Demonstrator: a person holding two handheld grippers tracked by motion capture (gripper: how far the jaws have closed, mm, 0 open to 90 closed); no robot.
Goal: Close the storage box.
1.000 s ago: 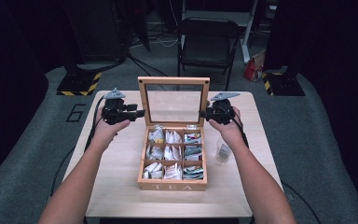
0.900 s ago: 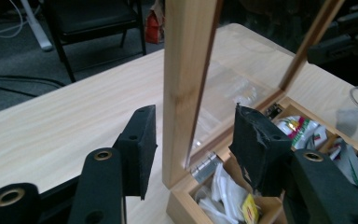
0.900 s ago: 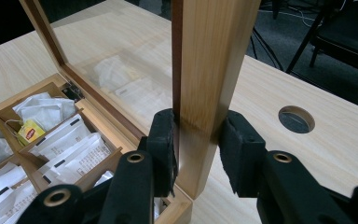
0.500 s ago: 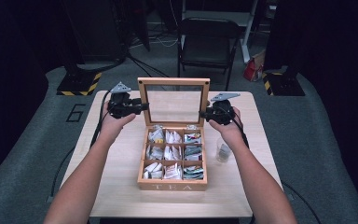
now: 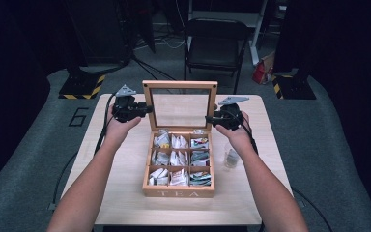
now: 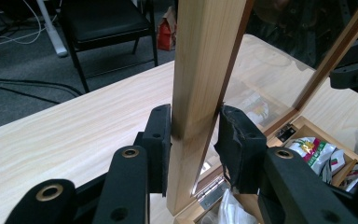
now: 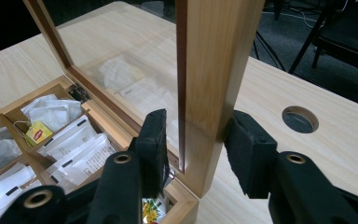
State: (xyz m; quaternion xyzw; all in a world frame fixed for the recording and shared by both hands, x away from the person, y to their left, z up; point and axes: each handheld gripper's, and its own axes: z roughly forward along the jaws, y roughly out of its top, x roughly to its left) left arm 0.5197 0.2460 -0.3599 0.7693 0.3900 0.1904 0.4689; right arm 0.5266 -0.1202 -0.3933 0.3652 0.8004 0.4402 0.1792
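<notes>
Standing upright at the back of the tea box (image 5: 178, 186), the glass lid (image 5: 179, 108) is flanked by both grippers. The box sits mid-table (image 5: 125, 193), its nine compartments full of tea bags (image 5: 179, 157).

The left gripper (image 5: 147, 109) is clenched on the lid's left frame post; in the left gripper view both pads (image 6: 161, 140) press the wood of that post (image 6: 200, 93), just above the hinge (image 6: 212, 193). Its jaws have just been closing, with the post between them.

The right gripper (image 5: 208, 119) is at the lid's right frame post. In the right gripper view the post (image 7: 214, 84) stands between the jaws; the left pad (image 7: 154, 140) looks slightly off the inner edge and the right pad (image 7: 247, 149) sits just at the outer face with a thin gap, so the grip is released. Its jaws have just been opening.

A small glass (image 5: 231, 157) stands on the table beside the right forearm, near the box's right side.
</notes>
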